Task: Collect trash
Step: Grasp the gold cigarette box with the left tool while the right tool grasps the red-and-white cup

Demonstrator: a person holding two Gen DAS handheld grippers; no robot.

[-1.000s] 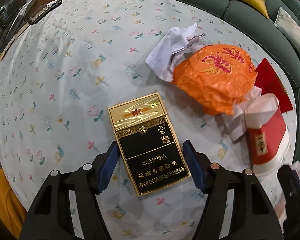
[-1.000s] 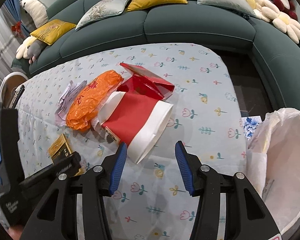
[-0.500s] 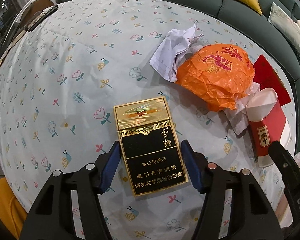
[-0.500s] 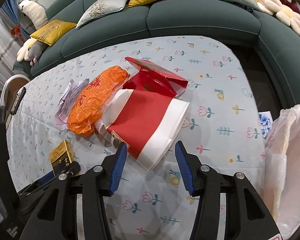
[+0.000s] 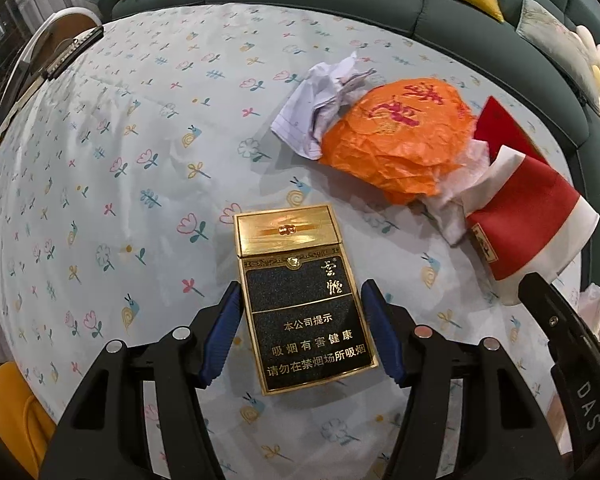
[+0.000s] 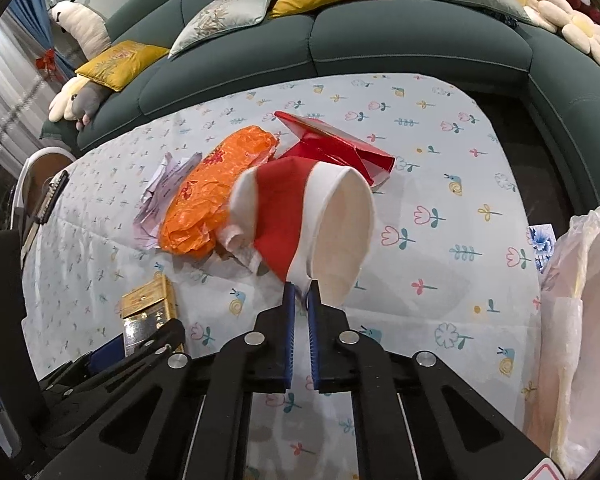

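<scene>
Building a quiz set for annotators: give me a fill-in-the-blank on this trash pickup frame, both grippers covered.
1. The right gripper is shut on the rim of the red and white ____.
2. The left gripper is open, its fingers on either side of the black and gold ____ box.
3. The crumpled plastic bag beside the white paper is ____ in colour.
4. The floral tablecloth lies in front of a dark ____ sofa.

Missing words: cup; cigarette; orange; green

Between the left gripper's [image 5: 302, 312] matt blue ribbed pads lies a glossy gold-and-black cardboard cigarette box [image 5: 302, 304] on printed cloth [image 5: 140, 160], crinkled orange plastic [image 5: 396, 144] ahead.
</scene>
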